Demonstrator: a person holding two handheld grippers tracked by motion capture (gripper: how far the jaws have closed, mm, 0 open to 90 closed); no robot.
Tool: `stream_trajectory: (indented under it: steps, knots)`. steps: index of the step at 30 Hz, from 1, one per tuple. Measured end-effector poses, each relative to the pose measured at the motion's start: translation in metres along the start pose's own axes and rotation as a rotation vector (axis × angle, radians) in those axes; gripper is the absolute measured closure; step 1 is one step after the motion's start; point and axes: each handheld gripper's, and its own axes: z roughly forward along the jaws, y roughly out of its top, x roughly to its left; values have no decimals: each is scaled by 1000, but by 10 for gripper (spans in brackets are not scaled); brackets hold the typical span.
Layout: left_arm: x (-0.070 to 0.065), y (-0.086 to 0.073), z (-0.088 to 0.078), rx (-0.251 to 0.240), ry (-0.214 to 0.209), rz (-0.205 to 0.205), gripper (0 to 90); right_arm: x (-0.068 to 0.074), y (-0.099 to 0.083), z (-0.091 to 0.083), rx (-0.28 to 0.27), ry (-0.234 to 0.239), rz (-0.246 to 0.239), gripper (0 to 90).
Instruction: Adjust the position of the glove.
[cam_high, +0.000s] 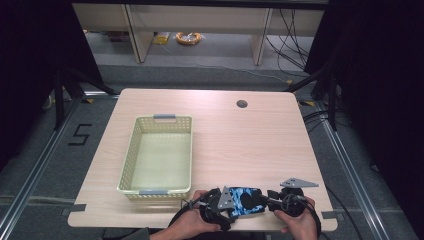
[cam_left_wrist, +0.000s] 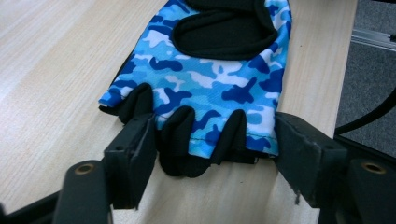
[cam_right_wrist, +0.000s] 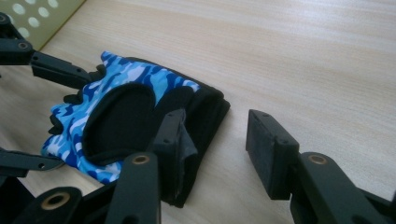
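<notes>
While both grippers' jaws stand apart around the glove (cam_high: 244, 201), unclamped, closing unevenly risks bunching the fabric and losing it.

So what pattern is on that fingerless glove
Blue camouflage with black trim on the glove, clearest in the left gripper view.

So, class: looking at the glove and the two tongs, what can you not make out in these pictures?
- High view: the glove's finger end, covered by the left tongs' grey plate.
- Left gripper view: the glove's cuff, cut off by the top edge.
- Right gripper view: whether the right tongs touch the cuff; one jaw hides the contact.
</notes>
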Motion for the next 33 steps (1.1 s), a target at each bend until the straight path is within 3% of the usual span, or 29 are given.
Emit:
stream_trajectory:
  steps: [2,3,5,6,7,8,11,14,16,17,18,19,22,23,24,25,26,27,30,31,33]
  knots:
    - [1,0,1,-11,-2,0,366,-1,0,2,11,14,6,603]
    - [1,0,0,-13,-8,-7,442,0,0,3,29,3,12,614]
    - [1,0,1,-27,-8,-3,461,0,-1,4,33,21,28,619]
    - [2,-1,-1,-21,-9,10,501,0,-1,4,36,6,22,625]
    - [1,-2,-1,-30,-3,6,536,-1,-1,7,31,38,31,630]
    - [0,-2,0,-47,0,5,574,-1,-1,7,41,20,32,635]
    - [-3,-3,-1,-50,19,32,659,1,-3,9,42,49,55,691]
    - [-4,-4,-1,-61,35,47,681,3,-5,10,34,58,84,734]
    - [-4,-4,-1,-66,42,63,688,3,-7,11,27,108,128,781]
    - [-4,-4,-1,-67,40,65,693,0,-8,11,16,96,105,788]
    - [-5,-5,-1,-72,43,58,697,2,-9,10,25,108,146,806]
    - [-5,-5,0,-76,48,60,703,-1,-11,11,-3,115,161,854]
    - [-4,-6,-2,-71,58,60,711,-4,-12,11,-20,127,129,874]
    - [-4,-7,-2,-77,59,58,715,0,-12,11,-31,145,169,875]
    - [-3,-8,-3,-77,59,56,719,-2,-12,11,-46,144,125,876]
    - [-2,-9,-4,-79,64,55,721,0,-11,10,-46,125,117,876]
    - [-2,-10,-5,-82,66,49,722,4,-11,8,-51,151,157,877]
    - [-1,-10,-7,-83,64,57,723,2,-9,8,-65,145,107,877]
    - [-1,-10,-13,-109,70,43,723,6,-8,5,-79,144,103,876]
    - [-1,-9,-18,-109,72,54,723,8,-7,3,-111,172,96,876]
    - [-3,-7,-22,-119,69,48,723,9,-7,2,-125,182,91,876]
